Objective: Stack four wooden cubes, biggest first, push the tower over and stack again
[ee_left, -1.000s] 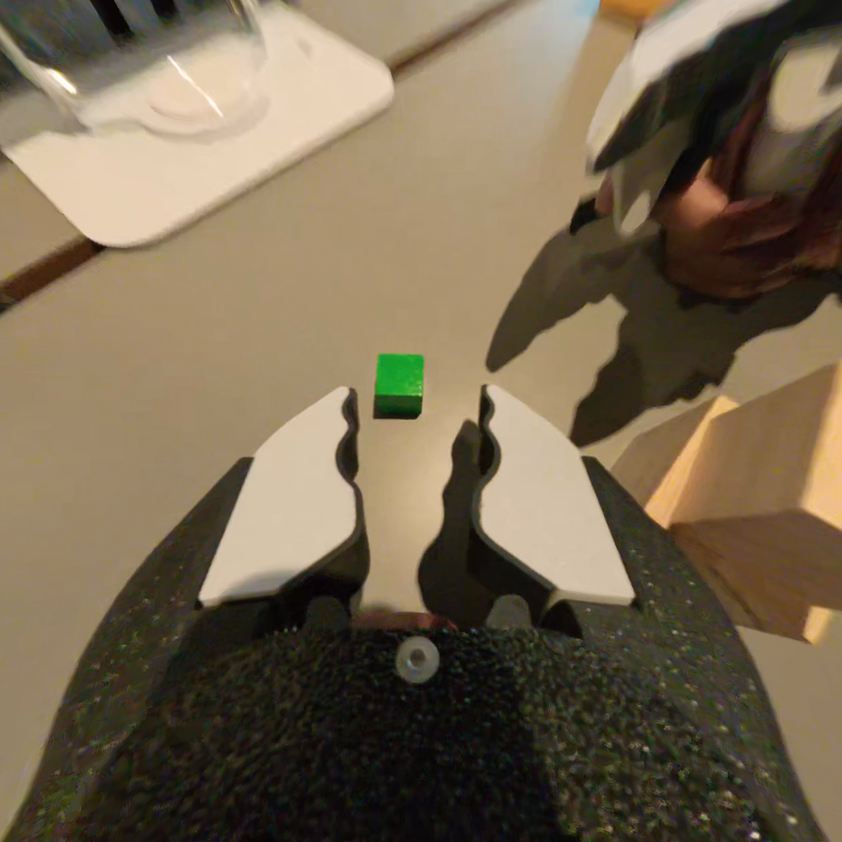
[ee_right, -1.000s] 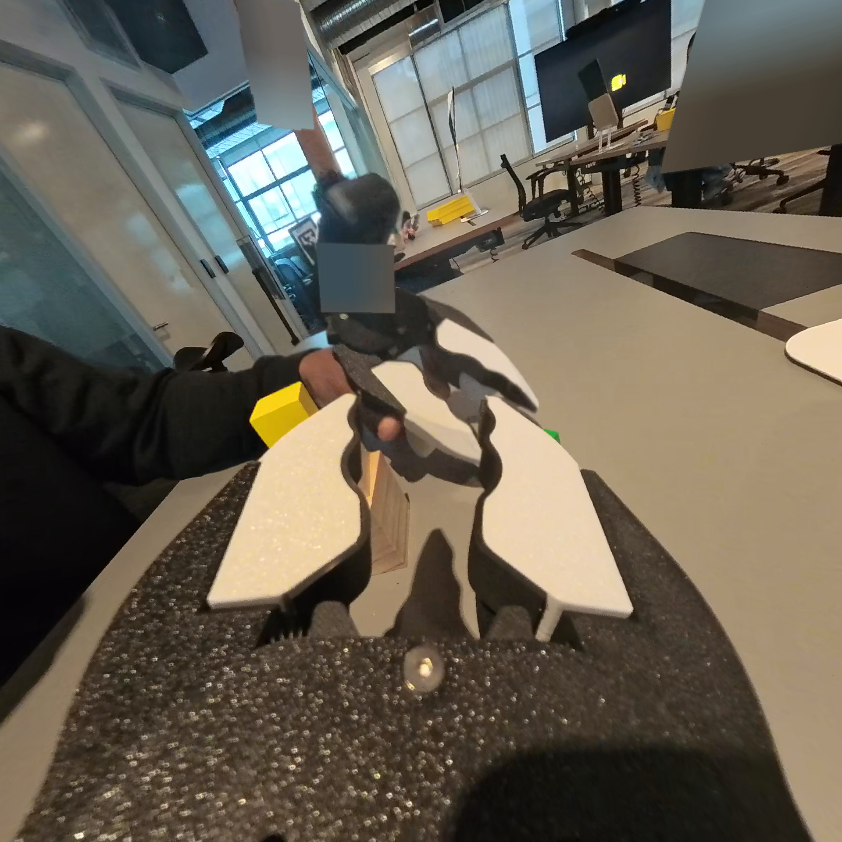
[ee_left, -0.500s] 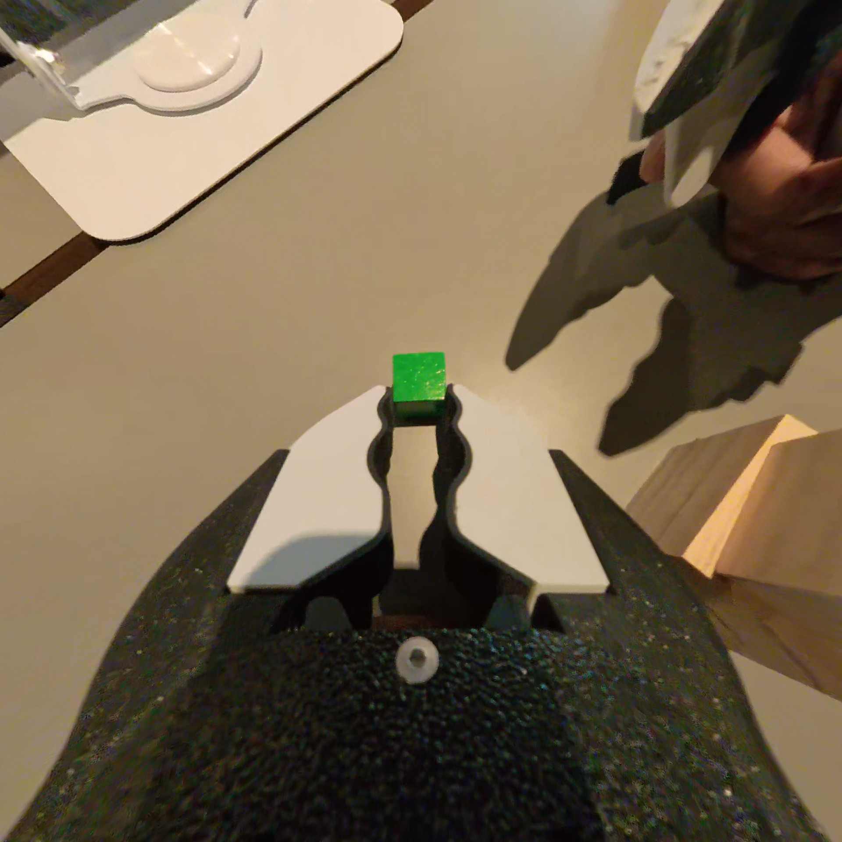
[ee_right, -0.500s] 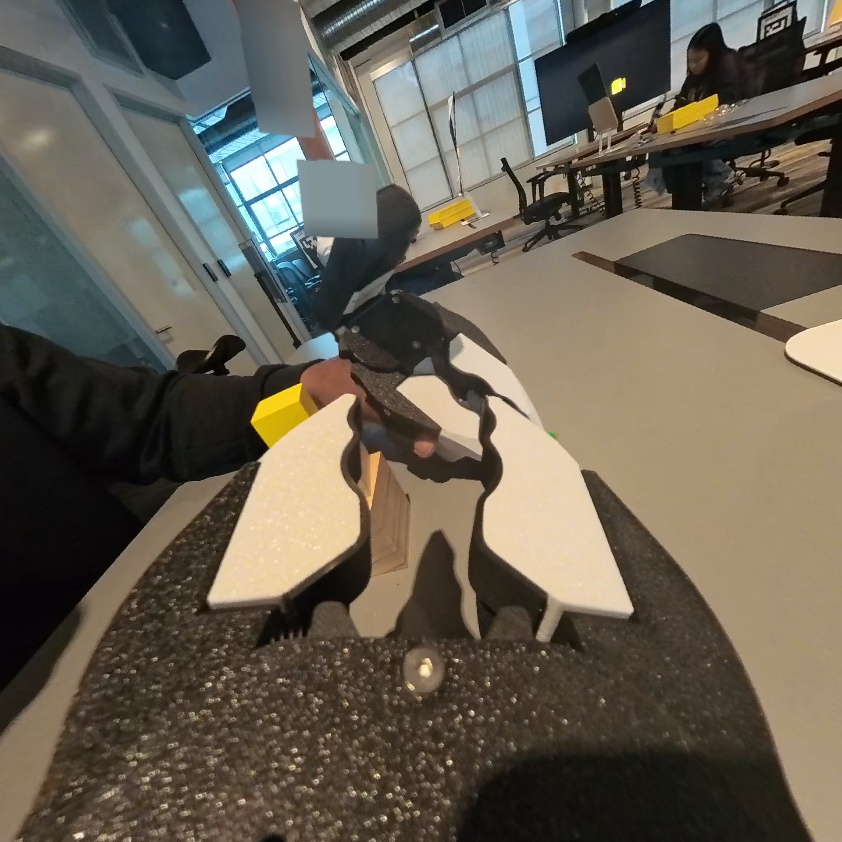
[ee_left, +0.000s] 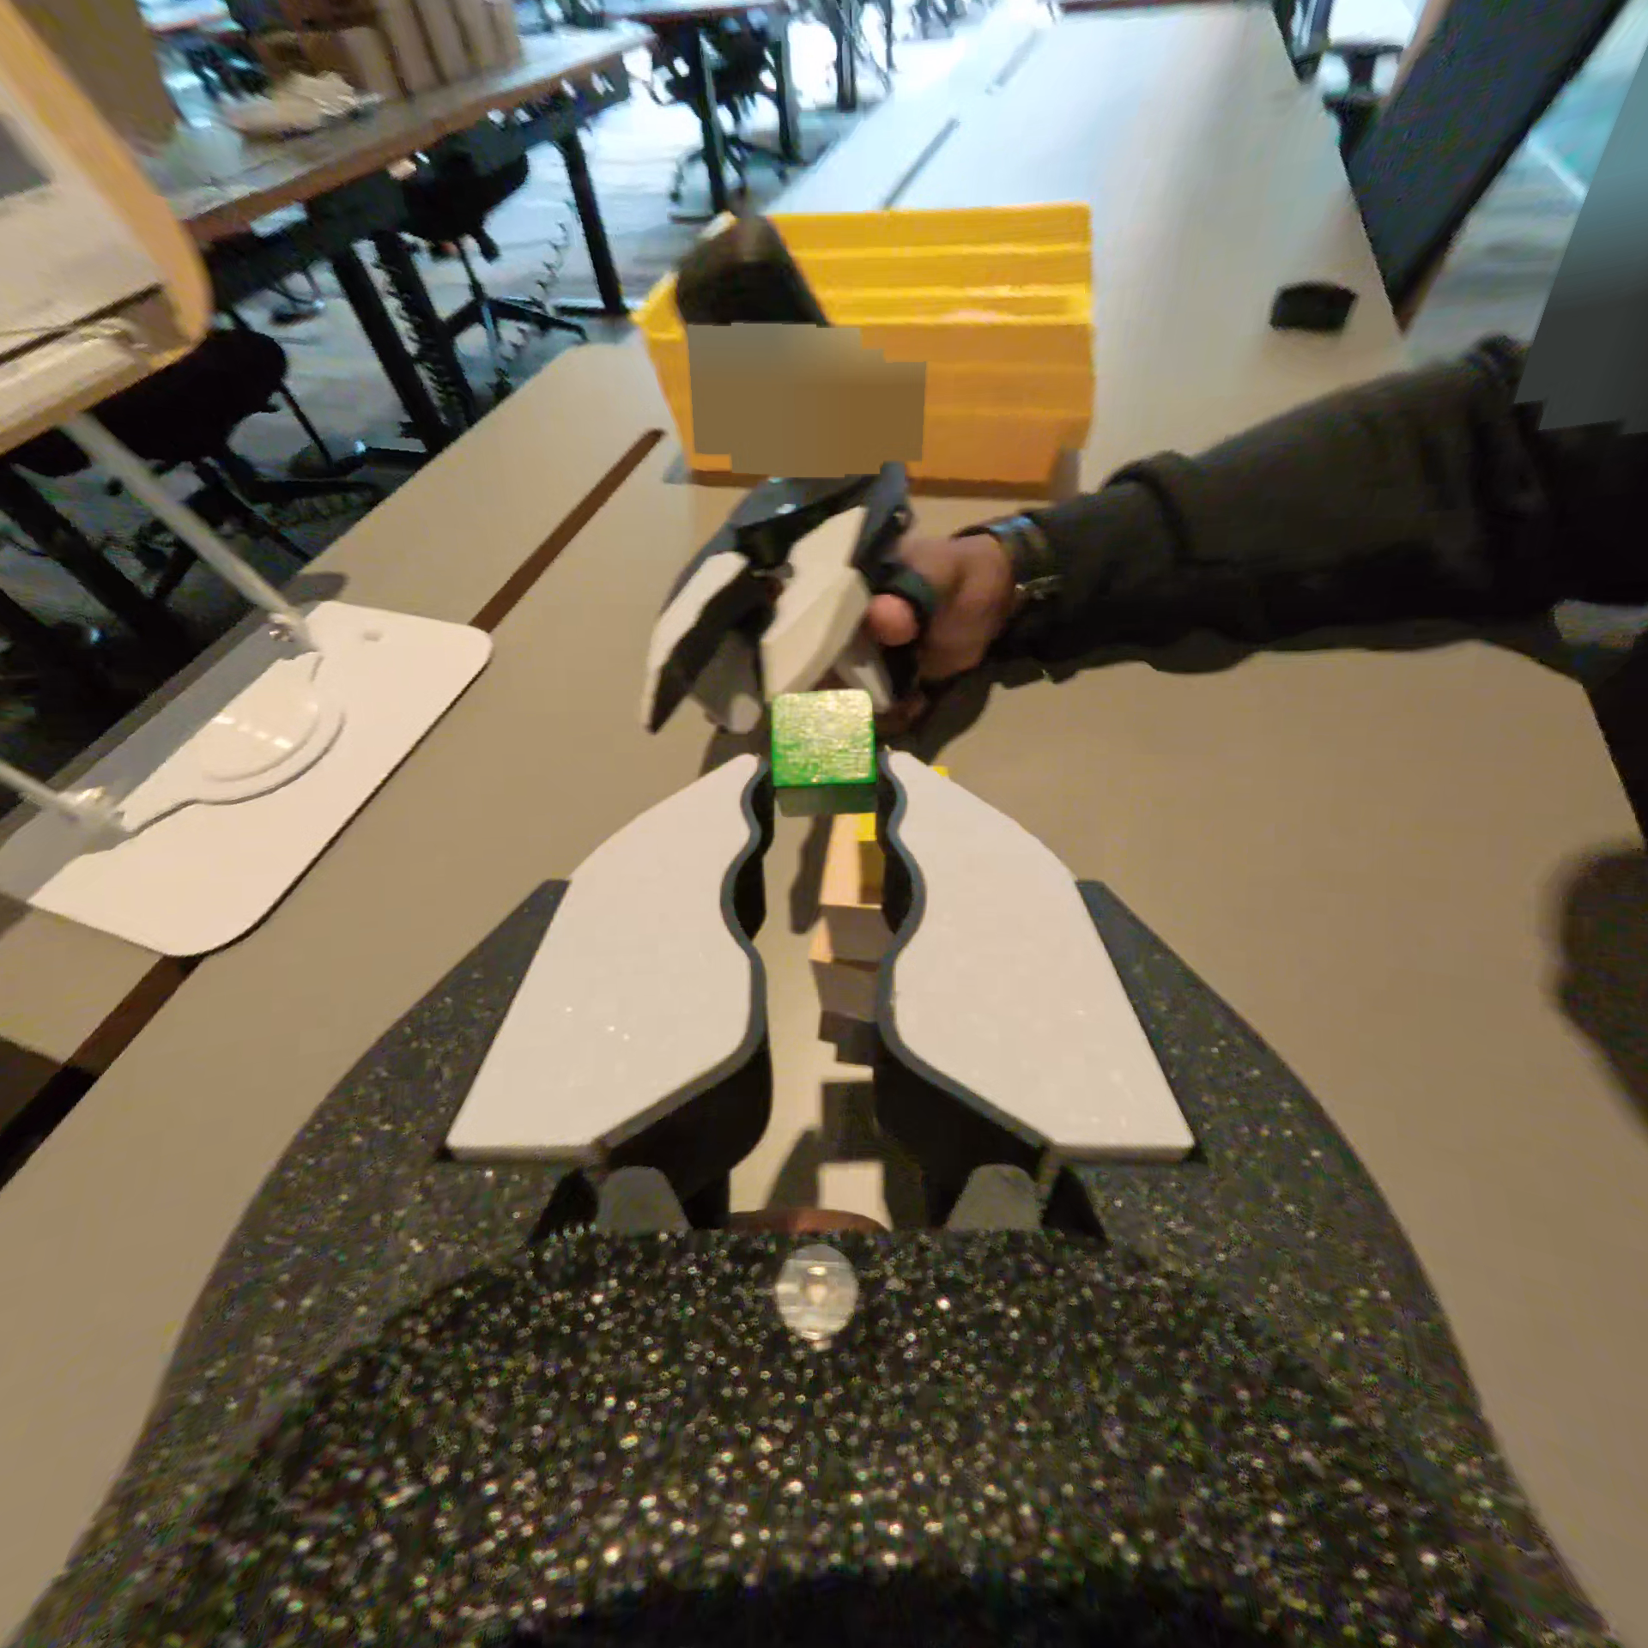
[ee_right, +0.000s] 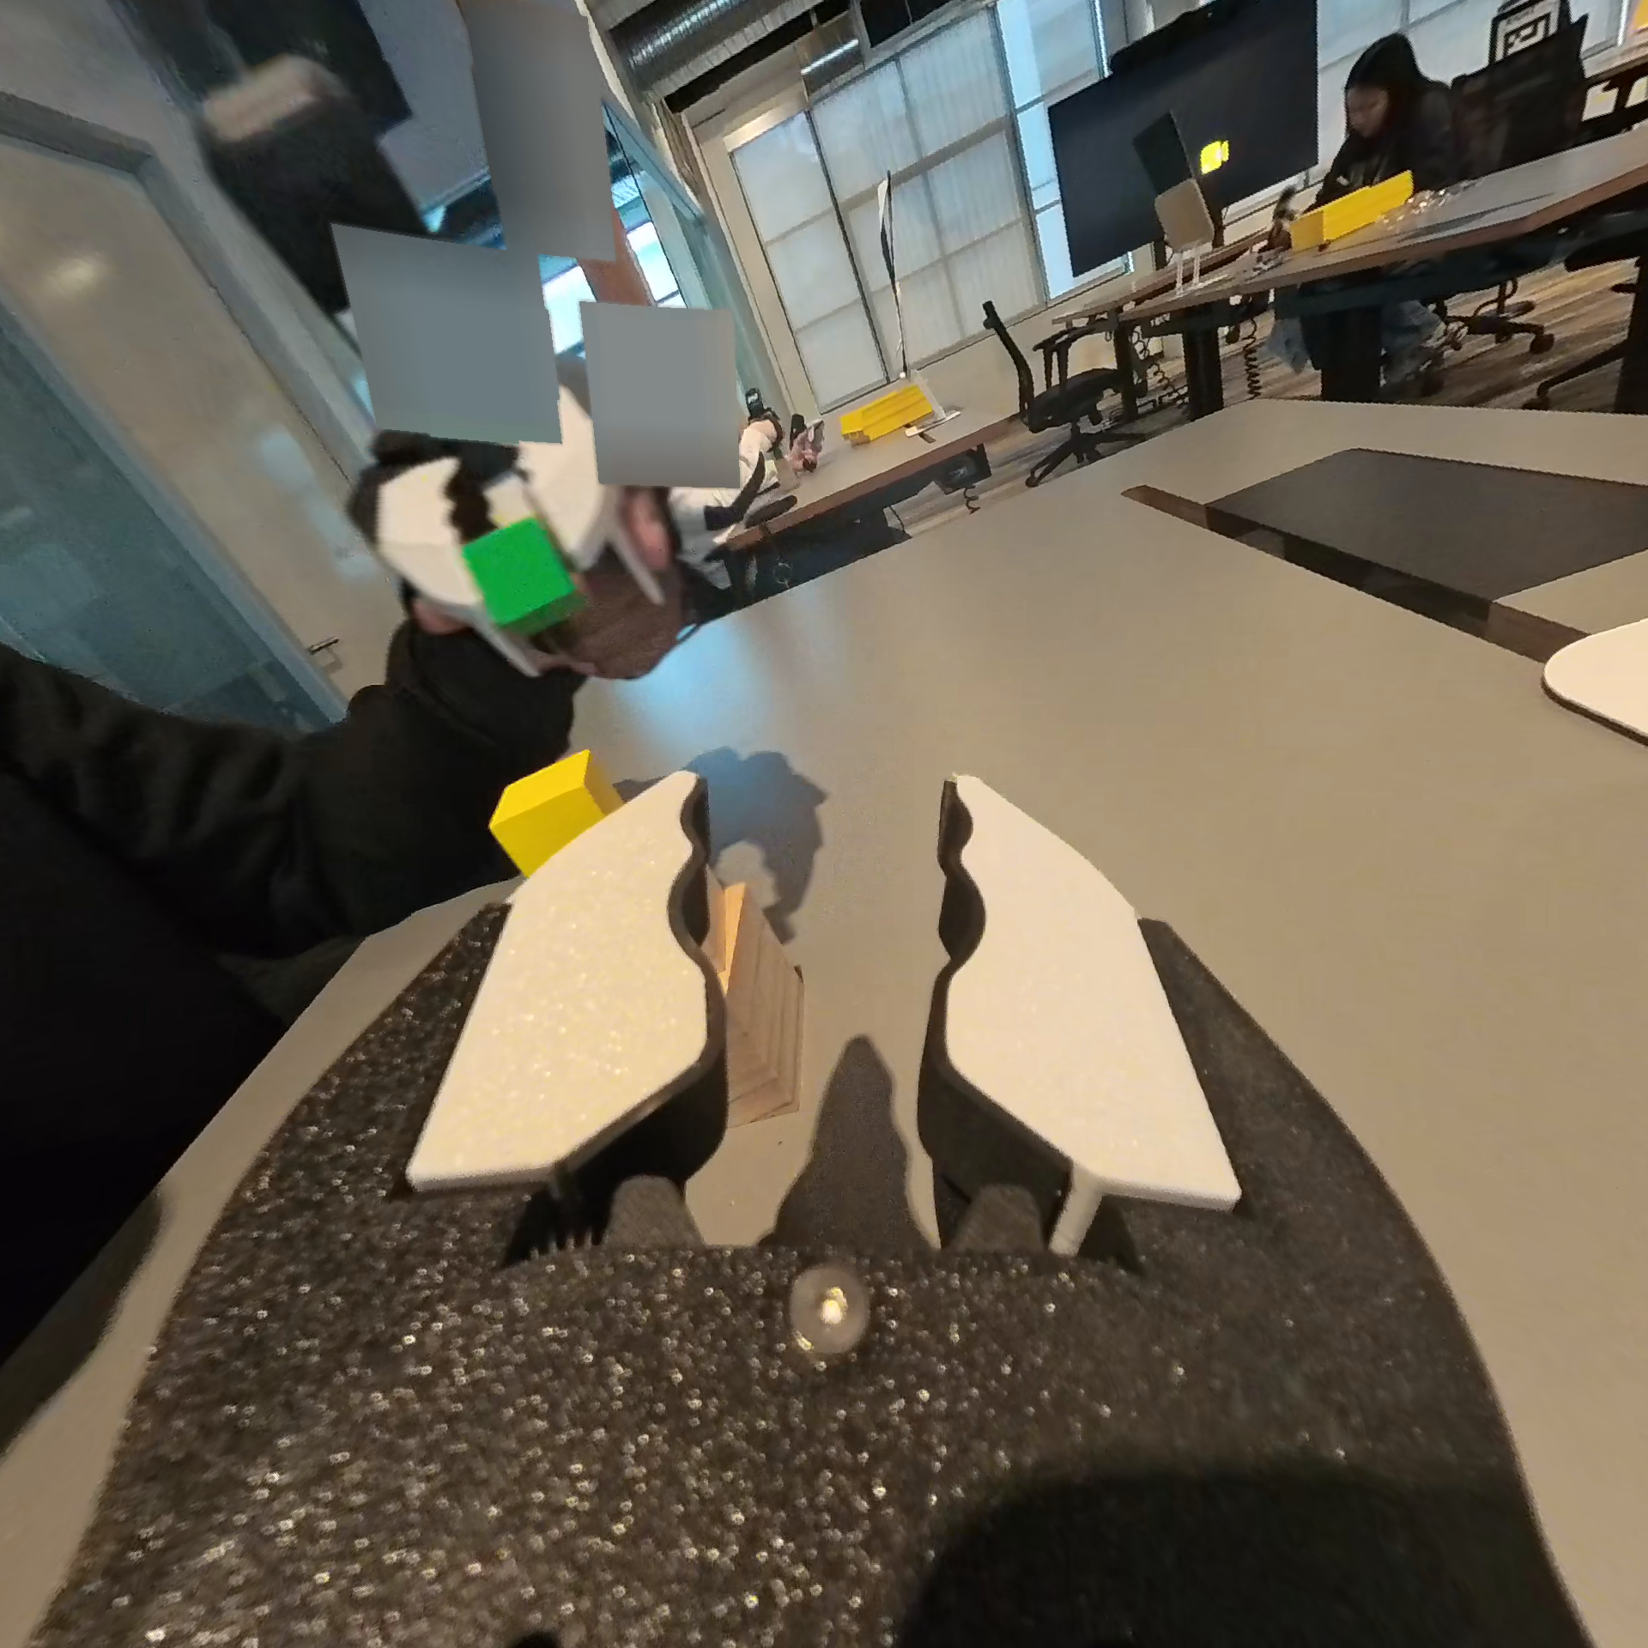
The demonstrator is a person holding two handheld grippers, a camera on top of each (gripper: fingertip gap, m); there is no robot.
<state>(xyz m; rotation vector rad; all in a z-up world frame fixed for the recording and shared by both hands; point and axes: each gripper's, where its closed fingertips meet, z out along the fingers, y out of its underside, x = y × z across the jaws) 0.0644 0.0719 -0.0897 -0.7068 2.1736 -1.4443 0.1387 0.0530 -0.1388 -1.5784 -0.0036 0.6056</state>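
My left gripper (ee_left: 820,769) is shut on a small green cube (ee_left: 820,738) and holds it in the air. Below it, between the fingers, stands a stack of plain wooden cubes (ee_left: 845,901) with a yellow cube (ee_left: 867,825) on top. In the right wrist view the left gripper (ee_right: 499,571) holds the green cube (ee_right: 520,575) high above the yellow cube (ee_right: 551,807), which sits on the wooden cubes (ee_right: 758,1008). My right gripper (ee_right: 825,794) is open and empty, just right of the stack. It also shows in the left wrist view (ee_left: 758,624), beyond the green cube.
A white pad (ee_left: 259,776) with a clear stand lies to the left on the grey table (ee_left: 1248,892). A yellow bin (ee_left: 981,357) stands at the far end. A dark mat (ee_right: 1445,526) lies farther off. A dark sleeve (ee_left: 1293,526) reaches in from the right.
My left gripper shut on the green cube on the table, lifted it and carried it above the stack. The right gripper has stayed open beside the stack.
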